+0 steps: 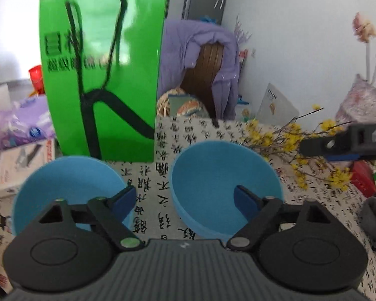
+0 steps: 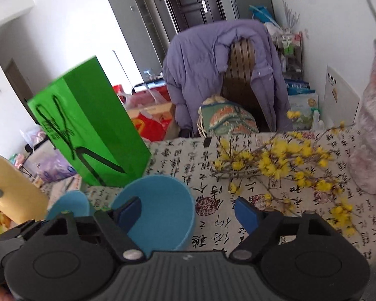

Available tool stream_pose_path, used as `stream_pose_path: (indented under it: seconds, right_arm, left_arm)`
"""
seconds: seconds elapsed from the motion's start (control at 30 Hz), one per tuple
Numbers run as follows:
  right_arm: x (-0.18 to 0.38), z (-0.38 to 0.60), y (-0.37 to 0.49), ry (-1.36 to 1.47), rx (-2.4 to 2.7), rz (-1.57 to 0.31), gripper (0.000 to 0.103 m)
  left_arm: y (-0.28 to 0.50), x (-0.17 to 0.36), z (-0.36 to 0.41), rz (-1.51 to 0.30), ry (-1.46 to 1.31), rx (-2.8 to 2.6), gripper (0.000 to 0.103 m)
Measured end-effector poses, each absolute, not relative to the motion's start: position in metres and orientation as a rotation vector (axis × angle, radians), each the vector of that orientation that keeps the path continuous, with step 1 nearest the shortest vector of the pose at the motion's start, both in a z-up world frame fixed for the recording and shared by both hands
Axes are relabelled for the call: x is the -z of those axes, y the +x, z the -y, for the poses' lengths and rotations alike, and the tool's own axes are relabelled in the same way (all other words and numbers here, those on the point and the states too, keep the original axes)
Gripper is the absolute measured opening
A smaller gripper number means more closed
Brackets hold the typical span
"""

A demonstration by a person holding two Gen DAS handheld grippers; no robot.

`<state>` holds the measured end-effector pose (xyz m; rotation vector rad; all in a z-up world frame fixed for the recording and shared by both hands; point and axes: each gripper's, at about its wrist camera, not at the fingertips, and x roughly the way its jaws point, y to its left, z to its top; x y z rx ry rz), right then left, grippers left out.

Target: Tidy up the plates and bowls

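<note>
Two blue bowls sit upright on a worktop [image 1: 163, 135] covered in a cloth printed with black calligraphy. The left bowl [image 1: 67, 183] stands in front of a tall green paper bag [image 1: 100, 75]; the right bowl [image 1: 223, 180] is near it, a strip of cloth between them. The left gripper [image 1: 184, 200] hovers above that strip, fingers apart and empty. The right gripper [image 2: 188, 212] is also spread and empty, straddling the right bowl's rim. Yellow flowering branches [image 2: 283, 165] lie further right.
</note>
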<state>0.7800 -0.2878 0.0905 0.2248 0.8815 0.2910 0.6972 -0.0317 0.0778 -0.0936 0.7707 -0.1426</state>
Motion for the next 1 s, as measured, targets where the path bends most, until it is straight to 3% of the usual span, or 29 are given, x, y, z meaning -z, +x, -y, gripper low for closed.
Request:
stream_pose_path:
  seconds: [0.17, 0.23, 0.33, 0.47, 1.0]
  right_arm:
    - [-0.041, 0.268, 0.801, 0.245, -0.283, -0.977, 0.052]
    - [-0.028, 0.264, 0.804, 0.251, -0.279, -1.0, 0.035]
    - [-0.018, 0.259, 0.803, 0.245, -0.284, -1.003, 0.022]
    - [-0.021, 0.255, 0.799, 0.189, -0.265, -0.989, 0.011]
    - [-0.099, 0.285, 0.718, 0.148, -0.27, -0.912, 0.009]
  left_arm:
    - [0.719, -0.052, 0.034, -0.85, -0.147, 0.132, 0.057]
    - [0.722, -0.046, 0.034, -0.873, -0.153, 0.122, 0.035]
    - [0.721, -0.045, 0.035, -0.882, -0.154, 0.116, 0.022]
    - [0.722, -0.048, 0.031, -0.917, -0.183, 0.099, 0.019]
    - [0.637, -0.122, 0.062, -0.85, -0.175, 0.147, 0.016]
